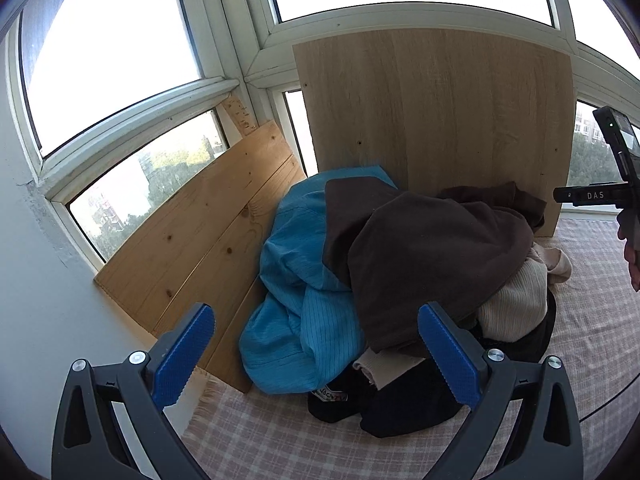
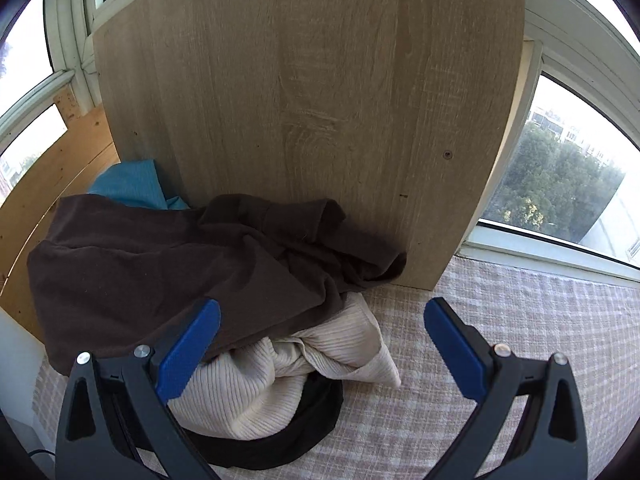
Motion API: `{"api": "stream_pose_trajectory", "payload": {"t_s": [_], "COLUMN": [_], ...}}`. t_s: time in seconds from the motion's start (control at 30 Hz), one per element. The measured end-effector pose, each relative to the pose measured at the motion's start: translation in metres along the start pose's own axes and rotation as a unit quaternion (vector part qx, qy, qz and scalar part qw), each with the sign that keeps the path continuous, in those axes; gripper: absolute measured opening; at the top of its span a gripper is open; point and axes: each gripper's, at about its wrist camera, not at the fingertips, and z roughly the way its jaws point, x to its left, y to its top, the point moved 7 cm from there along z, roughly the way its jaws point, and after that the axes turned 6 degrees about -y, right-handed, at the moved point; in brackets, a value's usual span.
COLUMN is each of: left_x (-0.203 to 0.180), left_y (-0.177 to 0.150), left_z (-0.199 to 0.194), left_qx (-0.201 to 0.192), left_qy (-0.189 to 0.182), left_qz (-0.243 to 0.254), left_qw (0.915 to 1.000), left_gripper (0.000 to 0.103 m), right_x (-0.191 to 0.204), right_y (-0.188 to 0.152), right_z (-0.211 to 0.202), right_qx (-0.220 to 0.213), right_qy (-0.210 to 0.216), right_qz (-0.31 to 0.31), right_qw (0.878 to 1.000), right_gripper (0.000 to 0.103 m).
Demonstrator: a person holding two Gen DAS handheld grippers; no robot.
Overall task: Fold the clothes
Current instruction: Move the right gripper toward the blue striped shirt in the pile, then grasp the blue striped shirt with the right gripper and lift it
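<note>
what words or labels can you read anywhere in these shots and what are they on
"DAS": white letters on the black bar of the right tongs, at the right edge of the left wrist view.
Woven label on the black garment at the bottom of the pile: lettering too blurred to read.
Nothing readable in the right wrist view.

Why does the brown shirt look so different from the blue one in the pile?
The brown garment is dark and plain and drapes on top; the blue garment is bright, finely striped, and bunched at the pile's left against the pine board. Both are crumpled, unfolded, and held by neither tool.
</note>
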Motion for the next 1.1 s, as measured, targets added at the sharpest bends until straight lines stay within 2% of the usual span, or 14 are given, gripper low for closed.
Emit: {"api": "stream_pose_trajectory", "payload": {"t_s": [0.17, 0.27, 0.37, 0.47, 0.6, 0.67, 0.77, 0.9, 1.0, 1.1], "left_x": [0.017, 0.028, 0.037, 0.04, 0.043, 0.047, 0.057, 0.074, 0.083, 0.086], "left_y": [-0.006, -0.01, -0.014, -0.022, -0.037, -0.043, -0.046, -0.045, -0.048, -0.052], "left_z": [0.014, 0.022, 0.029, 0.025, 0.019, 0.016, 0.013, 0.01, 0.015, 0.025], "left_qx": [0.009, 0.015, 0.019, 0.016, 0.015, 0.017, 0.015, 0.002, 0.004, 0.016], "left_qy": [0.01, 0.016, 0.02, 0.013, 0.011, 0.007, 0.01, 0.027, 0.032, 0.03], "left_qz": [-0.008, -0.013, -0.02, -0.025, -0.025, -0.031, -0.043, -0.052, -0.063, -0.071], "left_qw": [0.9999, 0.9997, 0.9994, 0.9995, 0.9995, 0.9993, 0.9989, 0.9983, 0.9975, 0.9969], "left_gripper": [0.102, 0.102, 0.102, 0.102, 0.102, 0.102, 0.102, 0.102, 0.102, 0.102], "right_x": [0.018, 0.027, 0.054, 0.105, 0.205, 0.246, 0.287, 0.303, 0.309, 0.317], "right_y": [-0.007, -0.002, 0.021, 0.053, 0.084, 0.099, 0.117, 0.124, 0.121, 0.113], "right_z": [0.019, 0.012, 0.0, -0.014, -0.015, 0.002, 0.045, 0.107, 0.136, 0.157], "right_qx": [0.029, 0.022, 0.008, -0.02, -0.027, -0.023, 0.0, 0.059, 0.08, 0.099], "right_qy": [0.008, 0.024, 0.051, 0.061, 0.101, 0.086, 0.049, 0.037, 0.028, 0.038], "right_qz": [-0.017, -0.013, -0.032, -0.084, -0.182, -0.222, -0.25, -0.228, -0.251, -0.268], "right_qw": [0.999, 0.999, 0.998, 0.994, 0.978, 0.971, 0.967, 0.971, 0.964, 0.958], "right_gripper": [0.103, 0.103, 0.103, 0.103, 0.103, 0.103, 0.103, 0.103, 0.103, 0.103]}}
